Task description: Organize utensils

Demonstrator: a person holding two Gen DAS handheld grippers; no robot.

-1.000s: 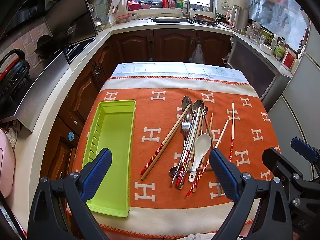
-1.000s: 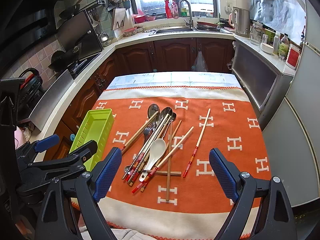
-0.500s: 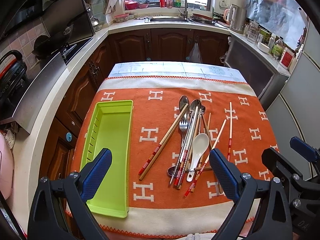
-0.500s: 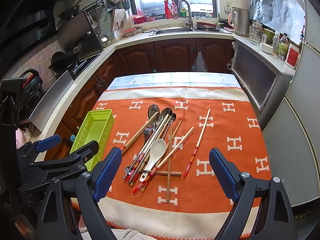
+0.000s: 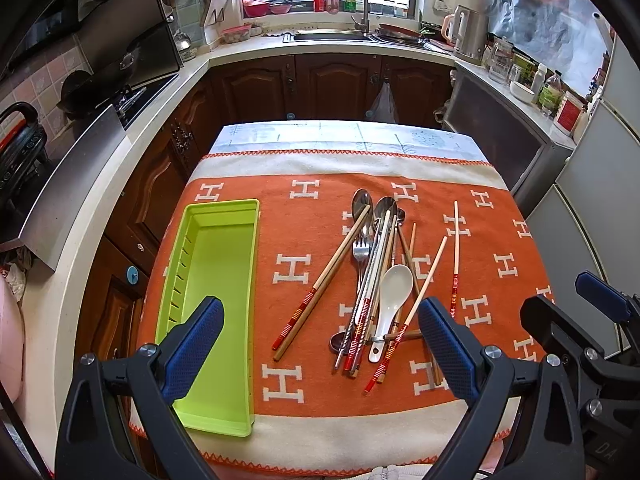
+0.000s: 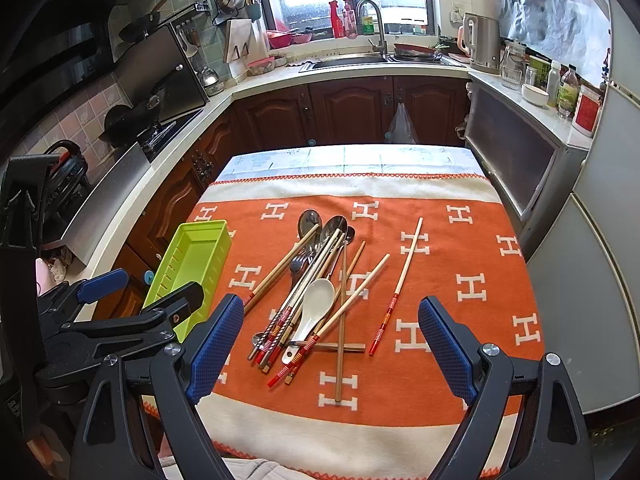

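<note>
A heap of utensils lies mid-table on an orange cloth: several chopsticks, metal spoons (image 5: pixel 362 202), a fork (image 5: pixel 360 249) and a white ceramic spoon (image 5: pixel 392 288) (image 6: pixel 314 304). One chopstick (image 5: pixel 455 258) (image 6: pixel 400 280) lies apart to the right. An empty lime-green tray (image 5: pixel 218 280) (image 6: pixel 192 264) sits at the table's left. My left gripper (image 5: pixel 320 354) is open and empty, above the near edge. My right gripper (image 6: pixel 332 354) is open and empty, also above the near edge, to the right of the left one.
The table (image 5: pixel 344 136) stands in a kitchen with counters around it: a stove (image 5: pixel 132 96) at left, a sink (image 5: pixel 332 36) at the back, jars and a kettle (image 5: pixel 468 36) at right. A fridge (image 6: pixel 600 280) stands close to the table's right side.
The left wrist view has shifted slightly; the table and utensils sit a little lower and nearer in frame. The right gripper has hardly moved. Both stay open.
</note>
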